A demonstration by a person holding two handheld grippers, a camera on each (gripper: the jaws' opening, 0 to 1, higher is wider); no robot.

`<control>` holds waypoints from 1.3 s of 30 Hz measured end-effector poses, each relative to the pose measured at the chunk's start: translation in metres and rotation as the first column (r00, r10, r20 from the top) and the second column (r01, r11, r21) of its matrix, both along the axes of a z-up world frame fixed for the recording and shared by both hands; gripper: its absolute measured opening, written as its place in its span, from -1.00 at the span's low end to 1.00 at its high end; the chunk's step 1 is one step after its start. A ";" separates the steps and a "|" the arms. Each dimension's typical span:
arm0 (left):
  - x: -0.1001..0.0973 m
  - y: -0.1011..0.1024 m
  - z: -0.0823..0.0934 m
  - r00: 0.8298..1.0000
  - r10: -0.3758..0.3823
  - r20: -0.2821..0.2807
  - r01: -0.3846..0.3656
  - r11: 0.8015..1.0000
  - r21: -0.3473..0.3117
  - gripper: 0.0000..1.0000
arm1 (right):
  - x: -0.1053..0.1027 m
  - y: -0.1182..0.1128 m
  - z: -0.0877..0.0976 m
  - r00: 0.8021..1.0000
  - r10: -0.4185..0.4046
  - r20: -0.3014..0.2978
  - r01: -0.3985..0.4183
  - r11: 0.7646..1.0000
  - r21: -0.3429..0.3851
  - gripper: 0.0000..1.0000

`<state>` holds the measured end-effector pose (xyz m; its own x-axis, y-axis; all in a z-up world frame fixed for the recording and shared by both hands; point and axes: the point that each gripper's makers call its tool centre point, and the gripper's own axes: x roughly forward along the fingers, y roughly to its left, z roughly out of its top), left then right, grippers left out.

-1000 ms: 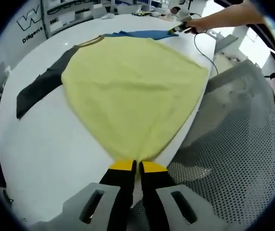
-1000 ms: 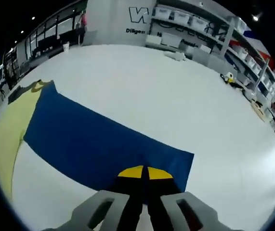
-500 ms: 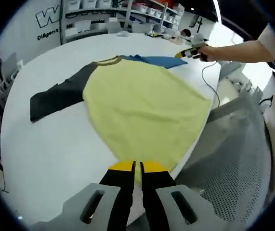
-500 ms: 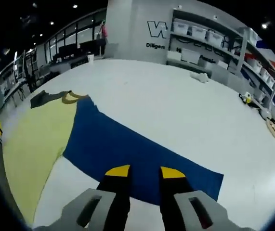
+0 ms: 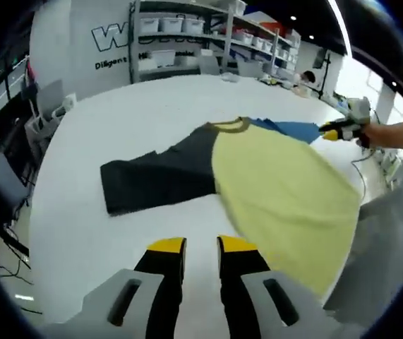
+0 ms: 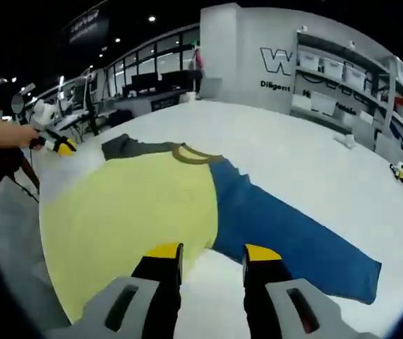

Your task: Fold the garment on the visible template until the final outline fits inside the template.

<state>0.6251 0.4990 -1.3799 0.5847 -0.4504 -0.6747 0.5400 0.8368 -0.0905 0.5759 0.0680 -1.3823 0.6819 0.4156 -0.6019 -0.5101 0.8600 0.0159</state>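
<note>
1. Left gripper: its yellow-tipped fingers are spread and hold nothing, poised over bare white desk just short of the garment.
2. Right gripper: fingers are likewise parted and hold nothing, hovering by the yellow body's edge where the blue sleeve begins.
3. The garment lies flat and face up on the desk: yellow body in the middle, dark sleeve stretched out to one side, blue sleeve to the other, collar at the far end.
4. I can't pick out any template outline on the desk from either view.
5. My read: the folding is barely begun, with both sleeves still out at full stretch.
6. To do this well, go for a sleeve cuff, pinch one layer only, and carry it flat across the yellow body.
7. Watch the near hem: it seems to reach the desk edge, so pull it inward rather than letting it slip off.
</note>
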 end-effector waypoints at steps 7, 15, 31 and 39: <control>0.068 0.045 -0.020 0.986 0.169 -0.003 -0.169 0.986 0.000 -0.52 | -0.022 0.028 -0.002 1.000 0.021 0.000 -0.021 0.999 0.030 -0.40; 0.089 0.053 -0.049 0.954 0.280 -0.103 -0.287 0.956 -0.061 -0.43 | -0.039 0.035 0.000 1.000 0.016 -0.010 -0.015 0.999 0.030 -0.39; 0.116 0.007 0.000 0.965 0.236 0.111 -0.225 0.968 -0.110 -0.99 | -0.050 0.047 0.004 1.000 0.026 -0.009 -0.026 1.000 0.007 -0.41; 0.084 -0.112 0.024 0.982 -0.023 0.187 0.052 0.987 -0.152 -0.99 | -0.056 0.049 0.005 0.999 0.031 -0.013 -0.031 1.000 0.002 -0.43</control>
